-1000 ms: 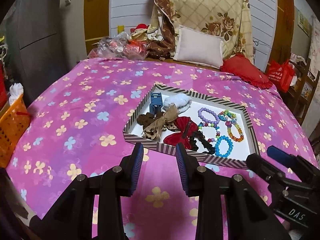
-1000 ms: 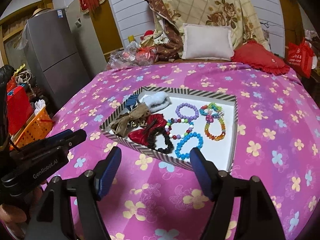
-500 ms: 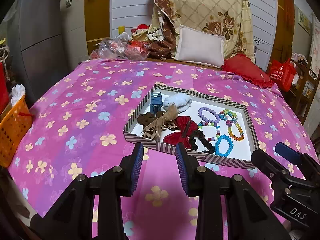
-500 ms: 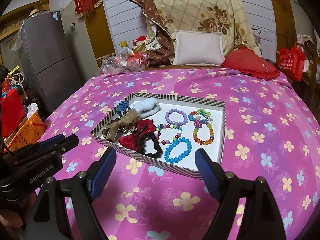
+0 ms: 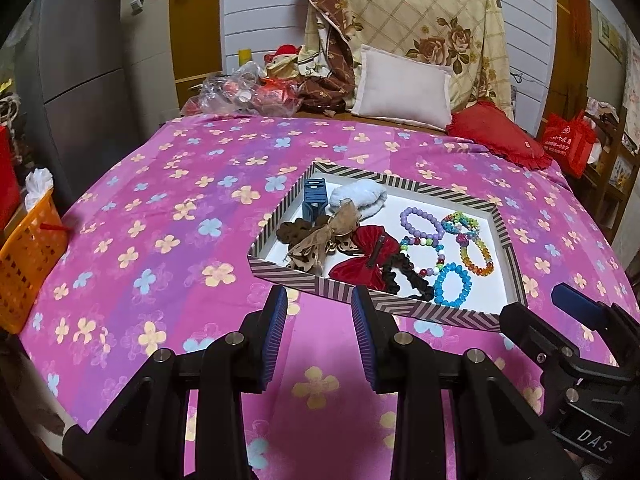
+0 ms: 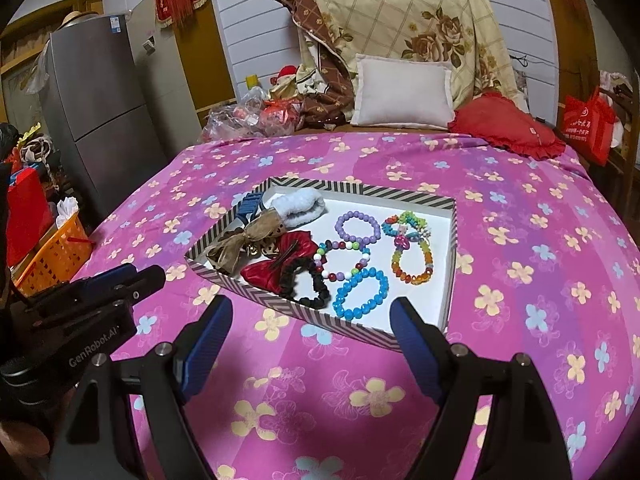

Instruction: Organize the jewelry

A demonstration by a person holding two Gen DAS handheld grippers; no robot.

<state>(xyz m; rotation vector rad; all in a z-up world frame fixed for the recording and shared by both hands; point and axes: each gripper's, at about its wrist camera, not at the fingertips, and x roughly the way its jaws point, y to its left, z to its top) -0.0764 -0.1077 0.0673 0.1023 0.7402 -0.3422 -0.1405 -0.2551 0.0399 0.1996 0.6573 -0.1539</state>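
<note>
The left tool (image 5: 319, 312) hovers over the bedspread (image 5: 160, 240), jaws narrowly parted and empty. The striped tray (image 6: 304, 314) ahead holds bows, scrunchies and bead bracelets (image 6: 362, 292). The right tool (image 6: 312, 320) stands wide, empty.

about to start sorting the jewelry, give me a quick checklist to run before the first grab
1. Left gripper empty, jaws apart: ok.
2. Right gripper empty, jaws wide: ok.
3. Both grippers short of the striped tray, touching nothing: ok.
4. Blue bead bracelet lies nearest the right gripper, top unobstructed: ok.
5. Black scrunchie separate from the red bow: not ok, they overlap.
6. A place to sort items into: cannot tell.
</note>
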